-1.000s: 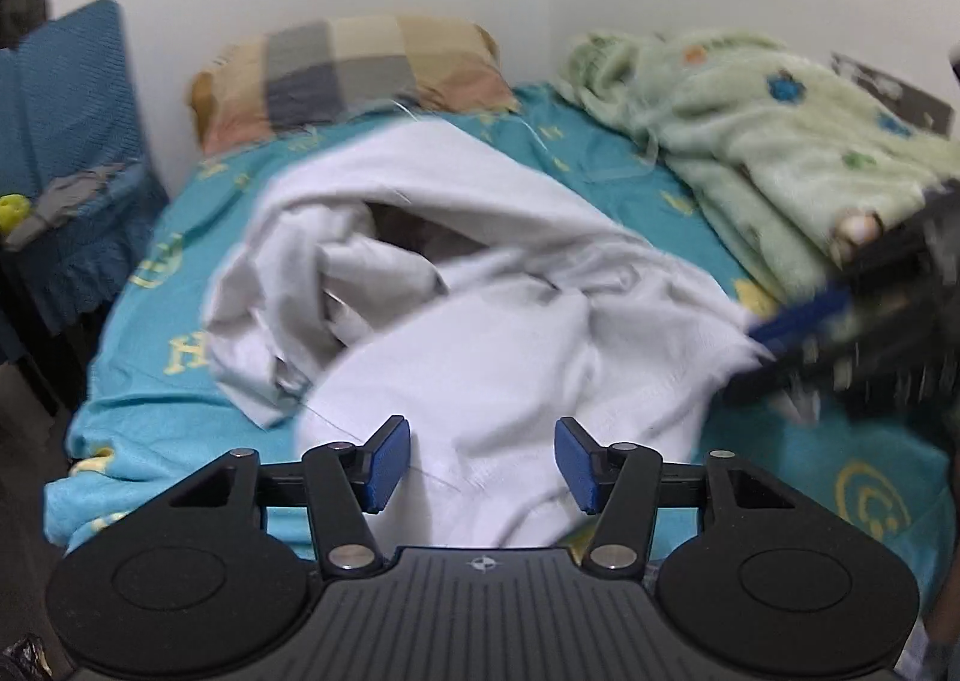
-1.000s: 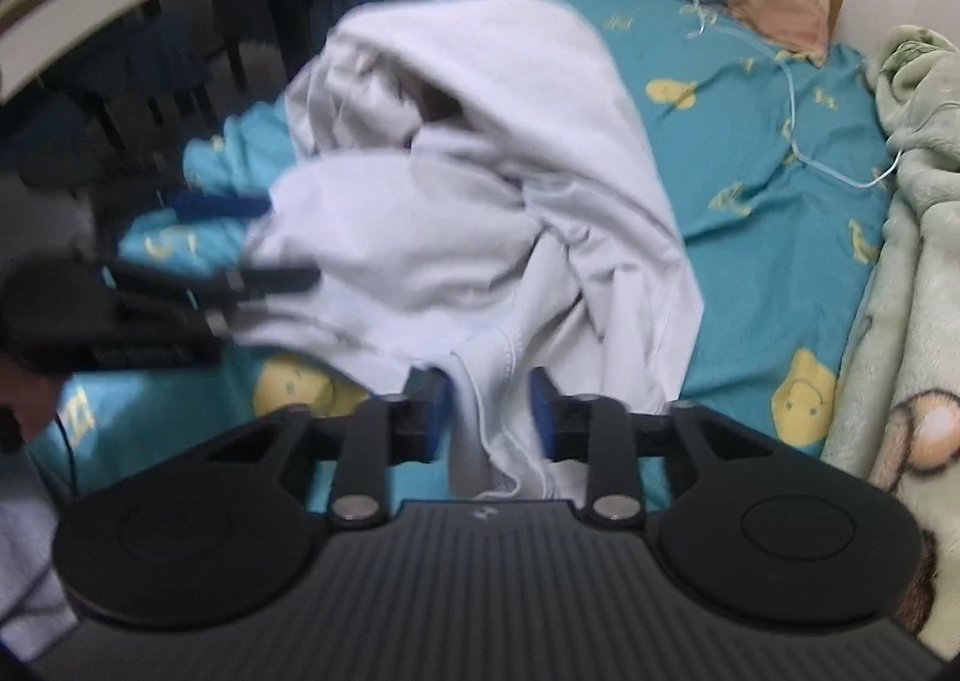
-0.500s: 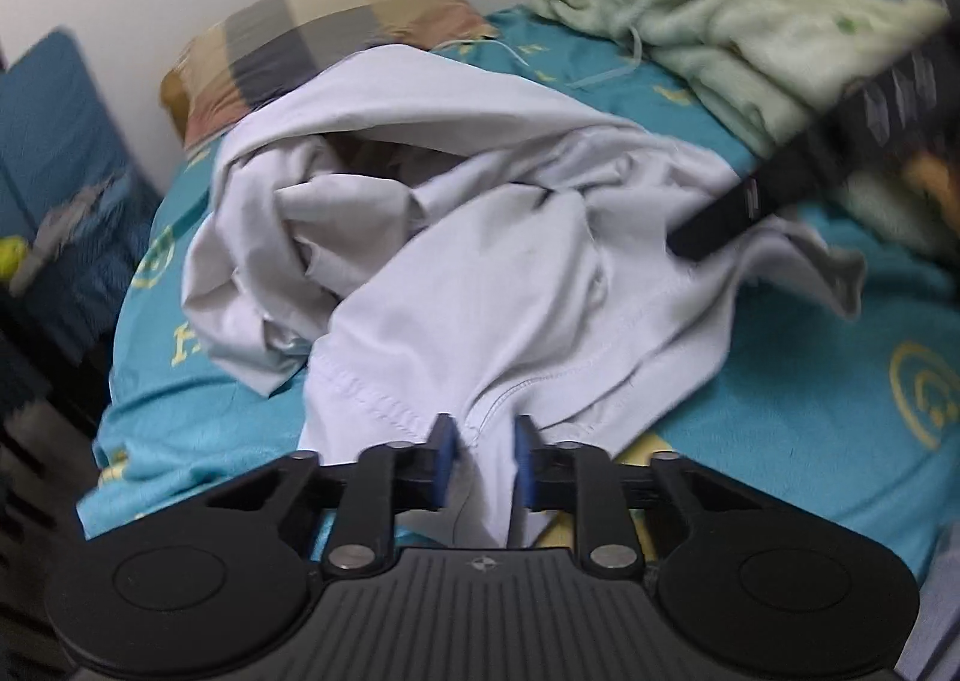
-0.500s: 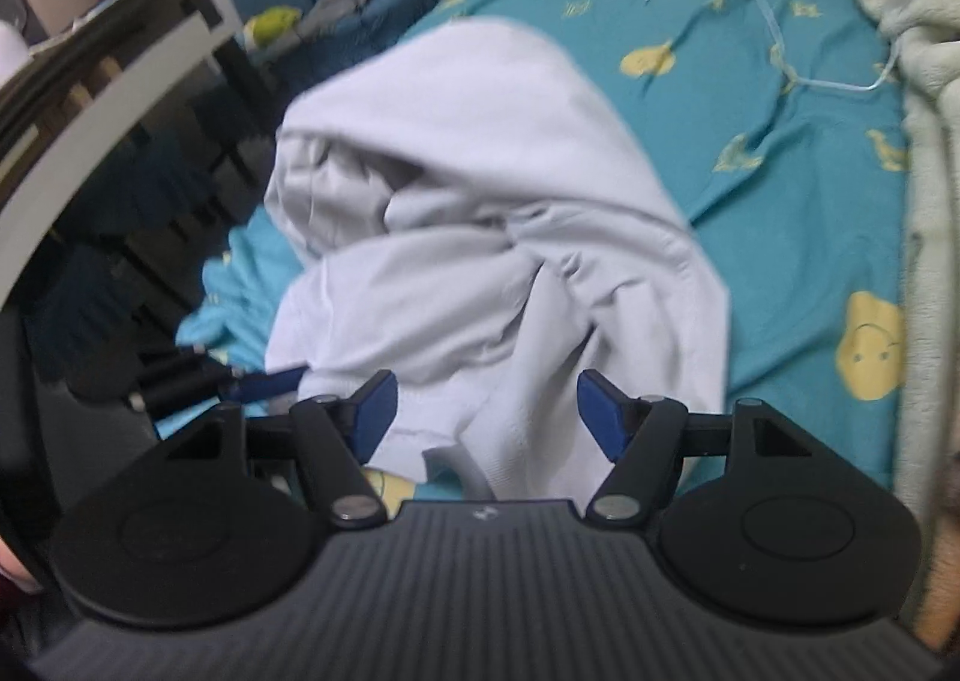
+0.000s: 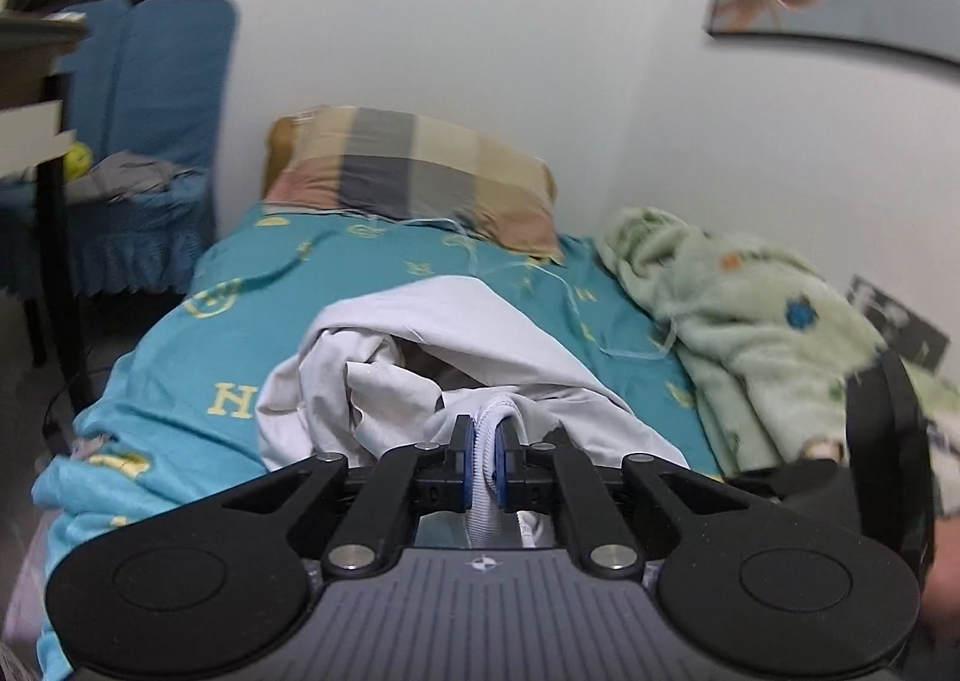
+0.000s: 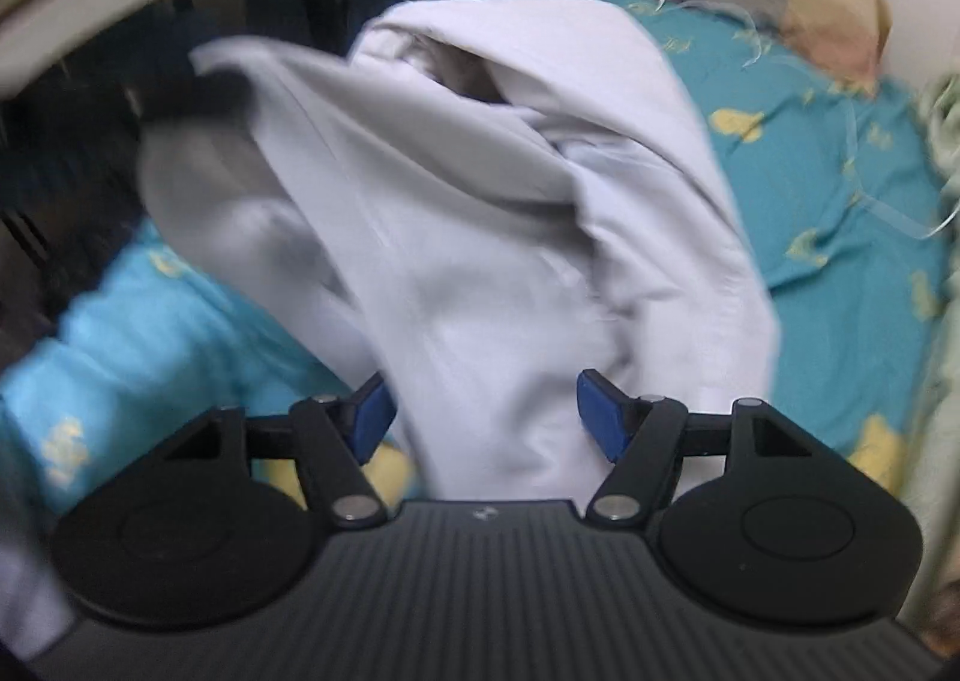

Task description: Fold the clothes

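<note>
Left gripper (image 5: 480, 462) closing on a ribbed hem of the crumpled white cotton garment (image 6: 480, 213); right gripper (image 6: 485, 417) spread wide beneath hanging cloth. No fold made yet.

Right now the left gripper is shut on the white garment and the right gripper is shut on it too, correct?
Not quite. The left gripper is shut on the white garment, but the right gripper is open, as the right wrist view shows, with the cloth between its pads.
</note>
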Tool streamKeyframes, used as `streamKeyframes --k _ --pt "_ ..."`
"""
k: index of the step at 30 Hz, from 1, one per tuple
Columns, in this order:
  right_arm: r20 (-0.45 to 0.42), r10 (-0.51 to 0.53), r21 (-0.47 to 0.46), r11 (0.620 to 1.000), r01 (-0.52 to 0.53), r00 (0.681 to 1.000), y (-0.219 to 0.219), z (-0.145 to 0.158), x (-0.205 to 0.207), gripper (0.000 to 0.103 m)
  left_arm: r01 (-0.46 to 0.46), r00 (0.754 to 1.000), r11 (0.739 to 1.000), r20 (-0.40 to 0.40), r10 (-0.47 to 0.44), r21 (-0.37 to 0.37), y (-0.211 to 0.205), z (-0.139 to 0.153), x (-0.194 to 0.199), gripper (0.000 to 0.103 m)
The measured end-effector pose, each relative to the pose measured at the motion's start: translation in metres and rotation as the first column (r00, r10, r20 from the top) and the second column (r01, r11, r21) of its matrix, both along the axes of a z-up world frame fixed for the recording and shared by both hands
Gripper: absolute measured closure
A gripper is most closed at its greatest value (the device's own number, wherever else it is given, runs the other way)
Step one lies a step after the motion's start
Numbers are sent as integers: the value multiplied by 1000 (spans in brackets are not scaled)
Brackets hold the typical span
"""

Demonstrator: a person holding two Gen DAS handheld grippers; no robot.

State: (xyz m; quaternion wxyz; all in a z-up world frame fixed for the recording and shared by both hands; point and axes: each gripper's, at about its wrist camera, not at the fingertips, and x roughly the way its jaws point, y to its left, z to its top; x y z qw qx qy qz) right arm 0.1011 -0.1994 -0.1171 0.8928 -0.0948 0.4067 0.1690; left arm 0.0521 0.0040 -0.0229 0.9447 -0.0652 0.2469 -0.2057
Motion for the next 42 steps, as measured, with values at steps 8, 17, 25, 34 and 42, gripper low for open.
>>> streamKeyframes --k 8,17,25,34,42 --pt "84 -317 69 948 312 945 -53 22 -8 55 -14 999 999 -39 15 35 3 -5 0 95" --pt "199 -351 279 915 291 915 -63 52 -22 95 50 995 993 -88 -41 105 -19 -30 7 79" --pt "221 -329 326 912 248 918 -65 65 -24 95 95 995 979 -37 -90 179 -41 -33 -3 39" --pt "248 -312 387 900 201 917 -65 74 -29 95 159 982 940 54 -183 303 -88 -49 -13 23" --pt "348 -344 365 907 212 872 -70 83 -36 95 -126 974 930 -136 183 346 -59 -75 22 38"
